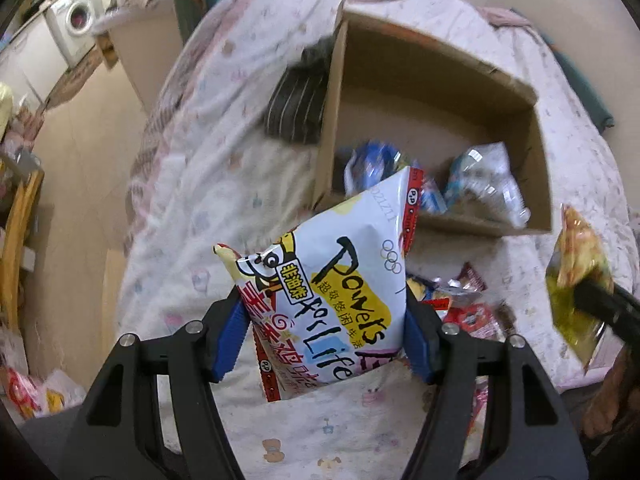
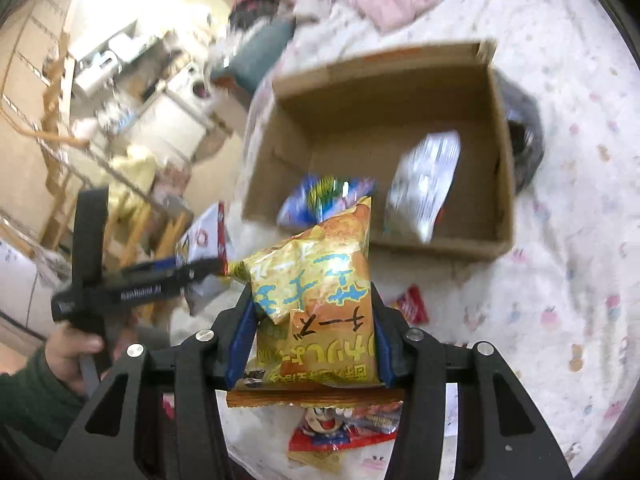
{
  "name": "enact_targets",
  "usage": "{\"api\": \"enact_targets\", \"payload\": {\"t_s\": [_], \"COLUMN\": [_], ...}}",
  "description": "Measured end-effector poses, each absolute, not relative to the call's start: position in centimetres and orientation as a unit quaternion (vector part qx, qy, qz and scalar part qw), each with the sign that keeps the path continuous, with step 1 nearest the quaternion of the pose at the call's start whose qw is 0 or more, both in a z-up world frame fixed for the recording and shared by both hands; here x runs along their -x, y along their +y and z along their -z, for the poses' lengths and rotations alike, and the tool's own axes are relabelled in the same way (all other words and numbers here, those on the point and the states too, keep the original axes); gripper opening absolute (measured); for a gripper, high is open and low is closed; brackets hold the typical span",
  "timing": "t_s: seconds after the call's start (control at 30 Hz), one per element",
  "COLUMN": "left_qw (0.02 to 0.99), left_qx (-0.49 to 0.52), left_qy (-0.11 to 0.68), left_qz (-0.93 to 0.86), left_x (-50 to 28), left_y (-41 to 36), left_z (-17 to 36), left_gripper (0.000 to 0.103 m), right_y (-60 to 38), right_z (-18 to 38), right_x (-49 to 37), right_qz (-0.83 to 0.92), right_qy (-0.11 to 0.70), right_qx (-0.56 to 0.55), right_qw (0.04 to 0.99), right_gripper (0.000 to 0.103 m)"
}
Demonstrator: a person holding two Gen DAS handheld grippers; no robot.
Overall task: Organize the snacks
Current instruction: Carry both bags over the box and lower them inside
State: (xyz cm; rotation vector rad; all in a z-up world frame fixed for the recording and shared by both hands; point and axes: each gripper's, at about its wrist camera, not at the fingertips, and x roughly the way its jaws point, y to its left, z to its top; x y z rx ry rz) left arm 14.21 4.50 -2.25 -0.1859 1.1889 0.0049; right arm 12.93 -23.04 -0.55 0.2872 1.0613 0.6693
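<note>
Now both tools are loaded: the left gripper (image 1: 326,320) clamps a white bag (image 1: 332,280), the right gripper (image 2: 312,332) pinches an orange bag (image 2: 316,296), both held above the bed (image 2: 560,280) just short of the box (image 2: 502,160). Risk: released early, either slippery bag likely hits the near wall and falls outside.

The room is lit softly and evenly. Both pictures bend round at the edges, with dark corners. The open brown cardboard box (image 2: 384,136) and the shiny packets inside look smeared. The white glossy snack bag (image 1: 332,300) shows small bright glare.
</note>
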Motion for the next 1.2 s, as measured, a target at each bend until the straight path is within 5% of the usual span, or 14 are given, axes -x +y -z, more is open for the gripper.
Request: {"api": "enact_targets", "payload": {"t_s": [0.37, 0.77, 0.97, 1.2], "left_qw": [0.851, 0.843, 0.840, 0.842], "left_qx": [0.035, -0.005, -0.029, -0.042], "left_qy": [0.523, 0.537, 0.541, 0.536], "left_qz": [0.032, 0.042, 0.046, 0.048], "left_x": [-20.5, -28.2, -29.2, -29.7], "left_y": [1.4, -3.2, -3.9, -4.0], "left_z": [-3.0, 2.4, 4.4, 4.4], "left_gripper": [0.063, 0.063, 0.063, 0.066], "right_y": [-24.8, -23.6, -22.4, -23.8], "right_z": [-3.6, 4.1, 5.2, 4.8], "right_x": [-19.1, -27.6, -27.7, -28.3], "right_qz": [-0.268, -0.225, -0.162, -0.180], "right_qy": [0.441, 0.514, 0.506, 0.484], "right_qx": [-0.162, -0.134, -0.013, -0.074], "right_qw": [0.841, 0.817, 0.847, 0.853], "right_gripper": [0.052, 0.052, 0.052, 0.052]}}
